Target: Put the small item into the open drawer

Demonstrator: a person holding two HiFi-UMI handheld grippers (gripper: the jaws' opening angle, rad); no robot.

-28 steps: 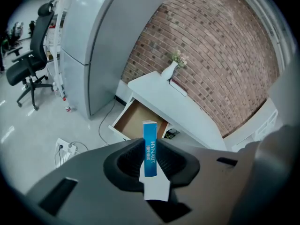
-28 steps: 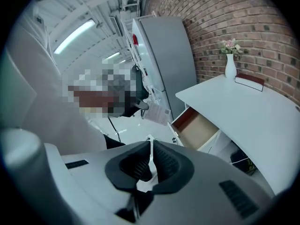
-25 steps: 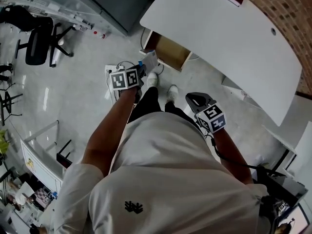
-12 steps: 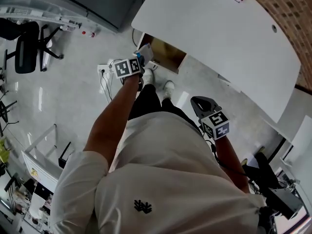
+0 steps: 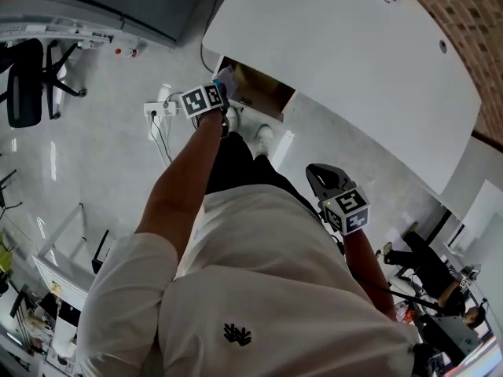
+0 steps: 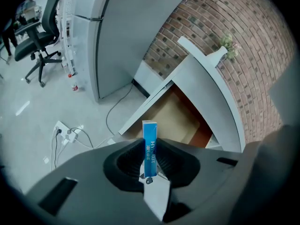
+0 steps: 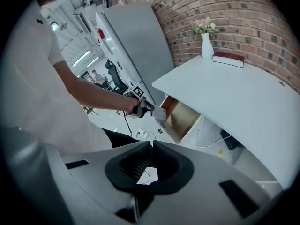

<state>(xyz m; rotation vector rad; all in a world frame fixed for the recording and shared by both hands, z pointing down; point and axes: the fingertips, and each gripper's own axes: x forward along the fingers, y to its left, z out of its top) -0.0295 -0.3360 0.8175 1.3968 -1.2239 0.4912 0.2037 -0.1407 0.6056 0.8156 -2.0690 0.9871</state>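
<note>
A small blue and white box (image 6: 150, 134) stands edge-on between the jaws of my left gripper (image 6: 150, 144), which is shut on it. In the head view the left gripper (image 5: 214, 97) is stretched out forward, with the box (image 5: 226, 75) at the near left corner of the open drawer (image 5: 259, 94). The drawer (image 6: 174, 117) has a brown inside and sticks out from under the white desk (image 5: 346, 53). My right gripper (image 5: 324, 179) hangs by the person's right side, its tips together (image 7: 152, 143) with nothing between them. From the right gripper view the box (image 7: 159, 112) sits just in front of the drawer (image 7: 182, 120).
A power strip (image 5: 157, 108) with cables lies on the floor left of the drawer. A grey cabinet (image 6: 117, 36) stands beyond it, and an office chair (image 5: 27, 81) further left. On the desk are a vase (image 7: 206, 43) and a red book (image 7: 228, 59). The person's shoes (image 5: 263, 136) are near the drawer.
My left gripper has carried the box forward, up to the drawer's front corner. The right gripper has stayed by the person's side.
</note>
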